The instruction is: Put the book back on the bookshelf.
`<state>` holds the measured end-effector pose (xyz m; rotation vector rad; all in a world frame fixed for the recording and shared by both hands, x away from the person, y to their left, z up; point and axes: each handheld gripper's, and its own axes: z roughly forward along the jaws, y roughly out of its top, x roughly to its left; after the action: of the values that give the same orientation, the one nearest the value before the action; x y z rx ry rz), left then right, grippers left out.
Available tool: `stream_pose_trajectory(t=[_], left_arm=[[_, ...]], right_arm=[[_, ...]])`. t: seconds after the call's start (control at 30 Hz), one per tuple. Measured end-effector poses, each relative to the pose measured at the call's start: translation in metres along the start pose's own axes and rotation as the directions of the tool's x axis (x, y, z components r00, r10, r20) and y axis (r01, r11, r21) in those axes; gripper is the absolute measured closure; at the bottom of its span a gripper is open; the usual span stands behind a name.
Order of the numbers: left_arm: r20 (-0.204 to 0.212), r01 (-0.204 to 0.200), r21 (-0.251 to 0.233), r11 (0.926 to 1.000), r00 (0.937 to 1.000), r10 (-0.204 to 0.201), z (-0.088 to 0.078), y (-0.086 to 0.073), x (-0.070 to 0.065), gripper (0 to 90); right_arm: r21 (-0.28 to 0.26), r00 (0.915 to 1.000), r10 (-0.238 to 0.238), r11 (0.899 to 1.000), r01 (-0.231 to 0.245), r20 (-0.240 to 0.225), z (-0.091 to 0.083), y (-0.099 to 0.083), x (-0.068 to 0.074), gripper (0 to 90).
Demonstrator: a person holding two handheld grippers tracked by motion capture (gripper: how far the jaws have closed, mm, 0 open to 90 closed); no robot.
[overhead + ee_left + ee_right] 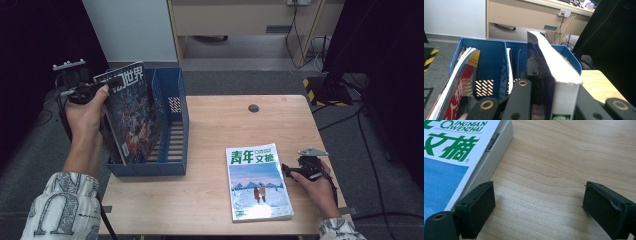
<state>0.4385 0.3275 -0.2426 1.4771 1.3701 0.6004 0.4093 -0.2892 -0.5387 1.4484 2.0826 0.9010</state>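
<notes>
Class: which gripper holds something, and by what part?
The left gripper is shut on the dark magazine, gripping its page edge above the blue file box. The right gripper is open, holding nothing.

The high view looks forward and down from above the person's side onto the whole tabletop (210, 125), far enough off to take in the blue file rack (172, 167) at its left and the floor beyond. The left claw view rides close behind its own jaws and faces along a held magazine (560, 72) into that same rack (496, 47). The right claw view sits low over the wood, very near the corner of the green-titled magazine (454, 150), which the high view shares (257, 182)
</notes>
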Motion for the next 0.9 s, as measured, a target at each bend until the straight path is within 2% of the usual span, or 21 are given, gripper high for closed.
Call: stream_pose_trajectory(t=[0.3,0.5,0.73,0.9], left_arm=[[0.003,0.003,-0.005,1.0,1.0,-0.003,0.015,-0.006,-0.01,82.2],[-0.018,-0.037,0.002,0.9993,0.9991,0.037,0.021,-0.007,-0.017,82.2],[-0.035,-0.06,0.002,0.9982,0.9976,0.06,0.026,-0.009,-0.017,82.2],[-0.046,-0.05,-0.002,0.9988,0.9977,0.05,0.024,-0.01,-0.01,82.2]], right_arm=[[0.0,1.0,0.0,1.0,0.0,0.0,0.0,0.0,0.0,10.8],[0.0,1.0,0.0,1.0,0.0,0.0,0.0,0.0,0.0,10.8],[-0.001,1.0,0.0,1.0,0.0,0.0,0.0,0.0,0.0,10.8],[-0.001,1.0,0.0,1.0,0.0,0.0,0.0,0.0,0.0,10.8]])
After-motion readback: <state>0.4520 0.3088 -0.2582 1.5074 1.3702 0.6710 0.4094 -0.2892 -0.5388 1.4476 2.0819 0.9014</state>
